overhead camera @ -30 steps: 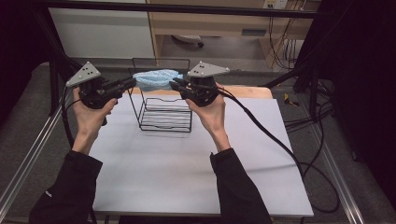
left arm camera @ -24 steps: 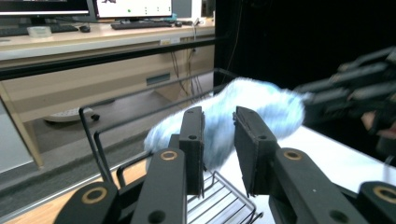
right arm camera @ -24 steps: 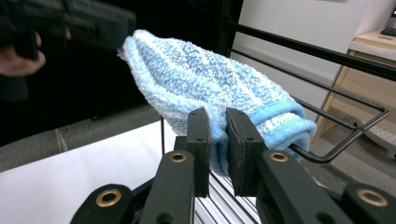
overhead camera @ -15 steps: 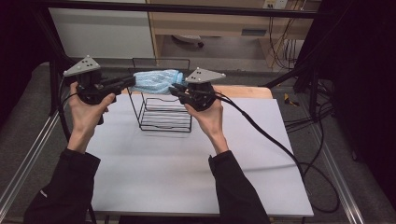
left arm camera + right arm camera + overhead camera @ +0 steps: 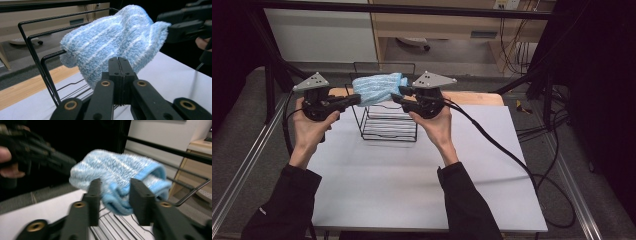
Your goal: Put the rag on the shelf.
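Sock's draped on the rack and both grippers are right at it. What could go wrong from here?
1. The left gripper is shut at the sock's edge; whether it pinches fabric is unclear, so a pull may leave the sock behind.
2. The right gripper is open around the cuff end. Closing there may catch a rack wire too.
3. The rack looks light; tugging a snagged sock could tip or drag it.

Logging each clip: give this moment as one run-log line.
sock: blue, draped on wire rack top | left claw: shut, at sock edge | right claw: open around cuff | table: white
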`<action>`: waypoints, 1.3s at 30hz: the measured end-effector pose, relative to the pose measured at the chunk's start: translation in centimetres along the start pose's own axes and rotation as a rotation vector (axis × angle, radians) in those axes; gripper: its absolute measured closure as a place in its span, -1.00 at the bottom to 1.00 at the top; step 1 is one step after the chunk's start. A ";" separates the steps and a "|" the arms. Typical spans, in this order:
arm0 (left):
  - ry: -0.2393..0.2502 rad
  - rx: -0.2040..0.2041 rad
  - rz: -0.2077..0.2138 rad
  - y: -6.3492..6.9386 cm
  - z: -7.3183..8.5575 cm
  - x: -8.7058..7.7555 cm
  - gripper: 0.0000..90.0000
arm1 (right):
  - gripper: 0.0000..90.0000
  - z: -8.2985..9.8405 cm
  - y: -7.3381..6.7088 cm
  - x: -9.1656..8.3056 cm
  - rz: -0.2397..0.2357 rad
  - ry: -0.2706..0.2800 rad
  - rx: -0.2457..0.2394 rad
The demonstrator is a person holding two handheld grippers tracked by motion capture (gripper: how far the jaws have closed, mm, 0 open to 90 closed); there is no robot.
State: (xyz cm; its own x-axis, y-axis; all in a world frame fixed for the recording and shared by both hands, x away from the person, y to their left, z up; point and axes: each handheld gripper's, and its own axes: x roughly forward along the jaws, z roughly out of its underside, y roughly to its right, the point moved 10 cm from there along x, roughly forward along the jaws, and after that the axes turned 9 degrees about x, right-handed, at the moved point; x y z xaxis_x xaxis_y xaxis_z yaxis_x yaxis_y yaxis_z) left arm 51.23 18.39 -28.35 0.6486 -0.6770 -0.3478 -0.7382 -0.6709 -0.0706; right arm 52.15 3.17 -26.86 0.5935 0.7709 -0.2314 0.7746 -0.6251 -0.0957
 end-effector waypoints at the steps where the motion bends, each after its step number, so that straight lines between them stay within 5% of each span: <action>1: -0.002 0.005 -0.004 0.0 0.1 0.1 1.00 | 0.28 -0.5 0.0 -0.2 -0.001 0.023 0.009; 7: -0.027 0.042 -0.041 -0.2 0.4 0.7 1.00 | 0.28 -1.9 -0.5 -0.2 -0.014 0.041 0.018; 11: -0.030 0.046 -0.043 -0.1 0.5 1.0 1.00 | 0.65 -2.0 -1.5 0.5 -0.047 0.003 0.018; 12: -0.027 0.047 -0.043 -0.1 0.5 1.1 1.00 | 0.85 -1.1 -1.6 1.1 -0.038 -0.051 0.025; 15: -0.016 0.049 -0.044 -0.1 0.4 1.0 1.00 | 1.00 0.6 -0.8 1.5 0.012 -0.115 0.006; 26: -0.014 0.037 -0.071 -0.6 1.6 1.9 1.00 | 0.98 3.0 1.9 1.0 0.051 -0.088 0.045; 39: 0.020 0.035 -0.065 -0.3 0.2 0.9 0.86 | 0.68 1.9 0.9 0.2 0.015 -0.032 0.034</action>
State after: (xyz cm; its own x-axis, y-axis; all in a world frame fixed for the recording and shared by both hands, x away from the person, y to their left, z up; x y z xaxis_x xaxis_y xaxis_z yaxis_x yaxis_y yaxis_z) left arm 51.95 18.05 -28.84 0.6985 -0.6389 -0.3223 -0.7005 -0.7026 -0.1253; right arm 52.55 2.57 -28.83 0.5973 0.7573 -0.2641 0.7574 -0.6409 -0.1248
